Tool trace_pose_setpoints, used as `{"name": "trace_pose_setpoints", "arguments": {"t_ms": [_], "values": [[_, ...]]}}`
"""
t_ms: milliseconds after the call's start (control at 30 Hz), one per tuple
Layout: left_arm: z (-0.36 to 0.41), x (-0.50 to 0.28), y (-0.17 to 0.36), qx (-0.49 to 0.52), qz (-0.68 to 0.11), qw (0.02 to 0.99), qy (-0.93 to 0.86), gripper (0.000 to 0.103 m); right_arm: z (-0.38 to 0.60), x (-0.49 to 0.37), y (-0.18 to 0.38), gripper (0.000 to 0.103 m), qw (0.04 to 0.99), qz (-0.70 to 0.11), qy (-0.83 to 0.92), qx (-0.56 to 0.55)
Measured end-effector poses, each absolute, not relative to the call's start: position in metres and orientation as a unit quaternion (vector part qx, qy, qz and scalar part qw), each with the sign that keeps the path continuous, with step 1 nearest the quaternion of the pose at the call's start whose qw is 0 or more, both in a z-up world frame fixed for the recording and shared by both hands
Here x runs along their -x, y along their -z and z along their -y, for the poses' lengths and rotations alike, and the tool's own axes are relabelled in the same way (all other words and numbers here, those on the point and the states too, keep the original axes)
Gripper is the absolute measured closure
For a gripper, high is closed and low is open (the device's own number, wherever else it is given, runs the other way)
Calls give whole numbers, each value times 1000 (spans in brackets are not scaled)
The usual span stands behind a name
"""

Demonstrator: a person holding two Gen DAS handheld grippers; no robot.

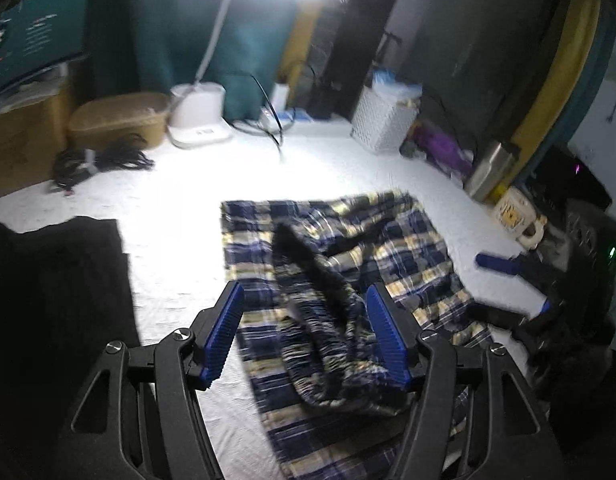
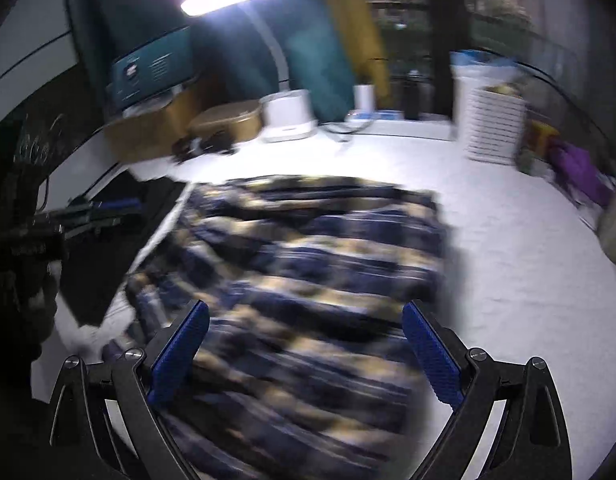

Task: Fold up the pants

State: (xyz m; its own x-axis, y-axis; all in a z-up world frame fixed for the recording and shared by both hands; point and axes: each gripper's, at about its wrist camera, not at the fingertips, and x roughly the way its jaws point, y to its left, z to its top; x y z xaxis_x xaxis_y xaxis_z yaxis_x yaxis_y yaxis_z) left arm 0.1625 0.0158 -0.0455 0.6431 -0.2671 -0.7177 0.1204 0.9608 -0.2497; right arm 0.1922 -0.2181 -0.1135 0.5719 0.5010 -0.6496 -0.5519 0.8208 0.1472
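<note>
Two grippers hover over my plaid pants (image 1: 340, 240). Left gripper (image 1: 308, 334) jaws straddle a bunched fold, apart. Right gripper (image 2: 305, 354) jaws gape wide, empty.

Soft plaid cloth pants (image 1: 340, 264), matt white textured table cover (image 1: 179, 240), ribbed blue pads (image 1: 223, 340) on matt black plastic, white lattice plastic basket (image 1: 382, 120) at one o'clock.

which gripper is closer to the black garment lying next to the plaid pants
Left. The left gripper is over the plaid pants right beside the black garment; the right gripper is over the pants' far side from it.
</note>
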Motion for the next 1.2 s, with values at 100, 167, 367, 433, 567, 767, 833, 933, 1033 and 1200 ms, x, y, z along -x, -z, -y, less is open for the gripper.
{"name": "trace_pose_setpoints", "arguments": {"t_ms": [100, 167, 367, 433, 567, 767, 833, 933, 1033, 1200], "values": [[-3, -174, 60, 71, -434, 892, 106, 40, 241, -203, 122, 5, 894, -362, -262, 23], [5, -182, 75, 48, -460, 882, 94, 40, 251, -208, 127, 5, 896, -365, -254, 11], [8, -191, 108, 59, -506, 854, 105, 40, 259, -215, 142, 5, 891, -375, -256, -1], [8, -191, 108, 65, -498, 858, 110, 40, 260, -217, 145, 6, 890, -377, -257, -6], [7, -196, 107, 89, -486, 860, 129, 60, 261, -221, 148, 6, 889, -378, -258, -12], [20, -186, 74, 39, -425, 897, 116, 72, 267, -221, 149, 5, 890, -376, -255, -19], [25, -179, 55, 6, -393, 914, 104, 72, 269, -222, 149, 5, 891, -377, -252, -21], [24, -177, 42, -24, -368, 926, 78, 72, 269, -224, 149, 5, 892, -376, -251, -24], [10, -193, 66, -8, -425, 904, 57, 69, 263, -226, 150, 5, 890, -378, -254, -19], [-24, -204, 105, 53, -494, 867, 46, 60, 246, -230, 157, 6, 886, -389, -251, 4]]}}
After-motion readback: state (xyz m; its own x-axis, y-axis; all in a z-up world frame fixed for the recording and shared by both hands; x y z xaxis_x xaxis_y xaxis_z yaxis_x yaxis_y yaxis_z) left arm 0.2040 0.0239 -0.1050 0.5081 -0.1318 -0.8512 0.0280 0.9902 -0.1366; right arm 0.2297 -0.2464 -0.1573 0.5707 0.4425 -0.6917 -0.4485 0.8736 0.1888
